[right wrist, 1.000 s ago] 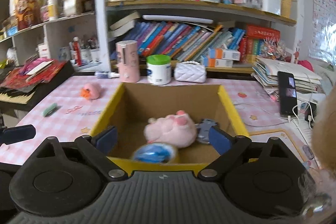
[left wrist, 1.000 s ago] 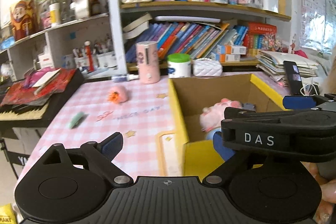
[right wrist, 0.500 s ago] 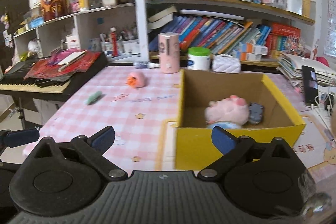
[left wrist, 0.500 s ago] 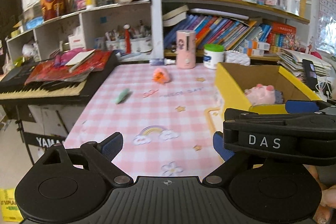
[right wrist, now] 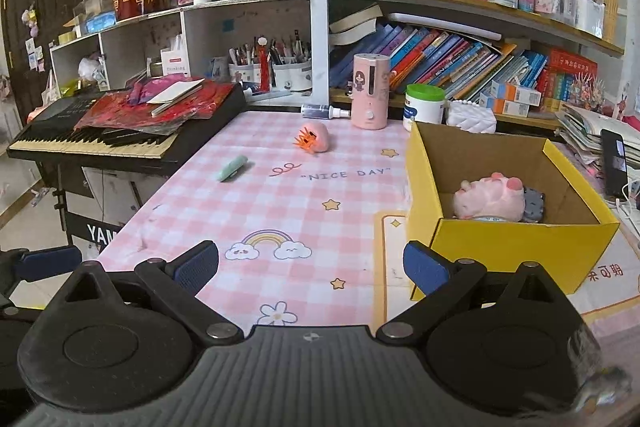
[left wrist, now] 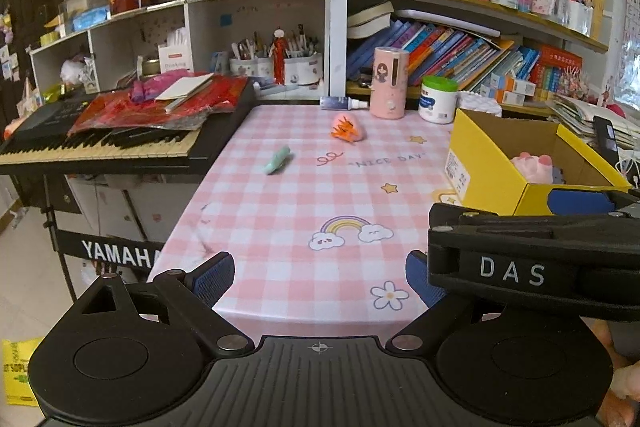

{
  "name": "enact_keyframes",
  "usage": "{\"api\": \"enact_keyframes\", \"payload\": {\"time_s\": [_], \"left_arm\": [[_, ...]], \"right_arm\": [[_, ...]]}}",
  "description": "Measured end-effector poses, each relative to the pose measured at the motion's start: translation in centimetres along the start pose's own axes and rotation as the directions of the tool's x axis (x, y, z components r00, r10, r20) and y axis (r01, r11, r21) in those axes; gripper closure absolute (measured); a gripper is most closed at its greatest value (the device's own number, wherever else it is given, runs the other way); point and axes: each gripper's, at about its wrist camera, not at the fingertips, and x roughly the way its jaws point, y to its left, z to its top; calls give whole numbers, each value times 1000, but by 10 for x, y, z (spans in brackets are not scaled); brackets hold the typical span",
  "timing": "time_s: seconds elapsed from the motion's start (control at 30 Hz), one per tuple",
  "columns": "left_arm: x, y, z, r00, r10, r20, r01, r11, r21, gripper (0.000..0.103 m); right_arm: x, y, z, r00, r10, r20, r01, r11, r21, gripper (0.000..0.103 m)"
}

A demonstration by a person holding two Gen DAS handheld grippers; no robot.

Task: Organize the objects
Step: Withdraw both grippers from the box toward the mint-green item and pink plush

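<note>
Leftmost, a black Yamaha keyboard (right wrist: 96,143) stands beside the pink checked tablecloth (right wrist: 288,211), with red papers (right wrist: 148,107) piled on its top. Over the near edge of the cloth hangs the left gripper (left wrist: 320,277), its blue-padded fingers (left wrist: 212,277) spread wide with nothing between them. On the cloth, well beyond it, a small mint-green oblong piece (left wrist: 279,159) lies flat on its own, and farther back and to the right a pink round toy with orange spikes (left wrist: 347,130) rests near the rear of the table. Behind that toy a small dark spray bottle (right wrist: 322,111) lies on its side, just beside an upright pink cylindrical dispenser (right wrist: 370,91), and next to that stands a white jar with a green lid (right wrist: 424,105), with a white quilted pouch (right wrist: 470,117) right of it. The right gripper (right wrist: 311,267) hovers above the rainbow print (right wrist: 268,246) at the near edge, its blue pads (right wrist: 424,267) likewise held wide apart and empty. At the right stands an open yellow cardboard box (right wrist: 520,247), and inside it a pink plush pig (right wrist: 490,201) lies on the bottom, touching a small grey object (right wrist: 534,203) on its right that is too small to identify. Past the box, a black phone (right wrist: 614,163) lies at the table's right edge, beside a stack of papers (right wrist: 588,125).
</note>
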Motion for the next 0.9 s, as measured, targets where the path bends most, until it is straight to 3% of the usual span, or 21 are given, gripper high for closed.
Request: {"api": "enact_keyframes", "payload": {"time_s": [0.37,0.9], "left_arm": [[43,12,11,999,4,-37,-4,1000,-4,9],[164,36,70,992,48,-114,-54,997,-49,9]], "right_arm": [[39,4,12,999,-14,-35,14,1000,10,2],[184,-1,81,993,57,-99,-59,998,-24,3]]}}
